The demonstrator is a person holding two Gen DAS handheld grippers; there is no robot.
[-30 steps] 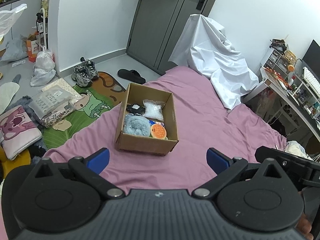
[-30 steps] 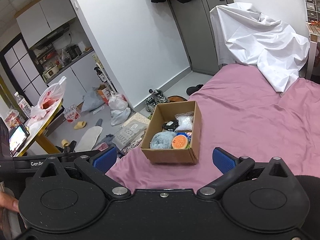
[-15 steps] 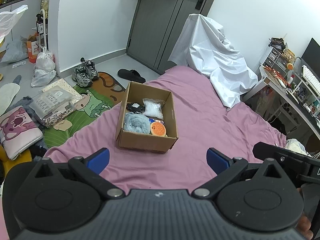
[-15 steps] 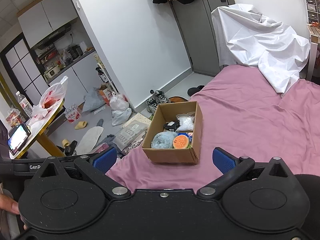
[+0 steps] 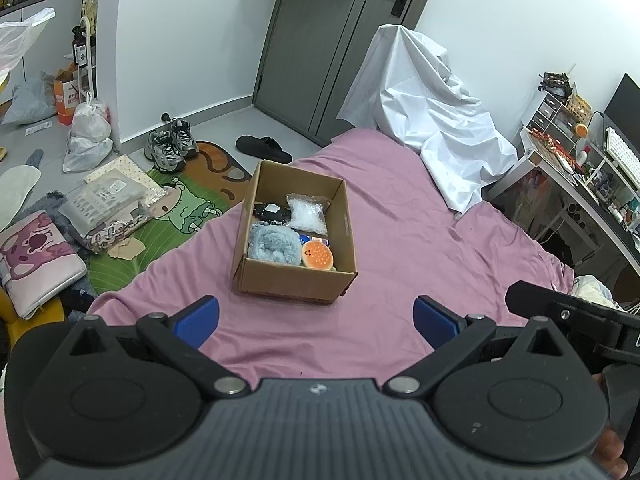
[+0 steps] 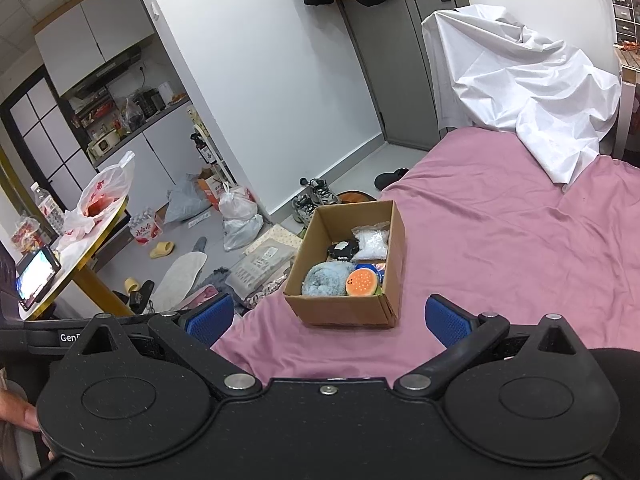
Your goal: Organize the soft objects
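Note:
An open cardboard box (image 5: 294,280) stands on the purple bed (image 5: 420,248); it also shows in the right wrist view (image 6: 344,310). Inside lie a fluffy blue-grey plush (image 5: 274,244), an orange round plush (image 5: 317,255), a clear plastic bag (image 5: 308,213) and a black item (image 5: 271,212). My left gripper (image 5: 316,320) is open and empty, held back from the box. My right gripper (image 6: 330,318) is open and empty, also short of the box. The right gripper's body (image 5: 576,316) shows at the left view's right edge.
A white sheet (image 5: 432,120) drapes a chair at the bed's far end. The floor to the left holds shoes (image 5: 170,148), bags, a green mat (image 5: 176,216) and a pink case (image 5: 36,256). A desk (image 5: 580,176) stands to the right. A round table (image 6: 76,240) stands to the left.
Both grippers have drawn back a little from the box, which looks slightly smaller and higher in view. Both stay open. The box and its contents have not moved.

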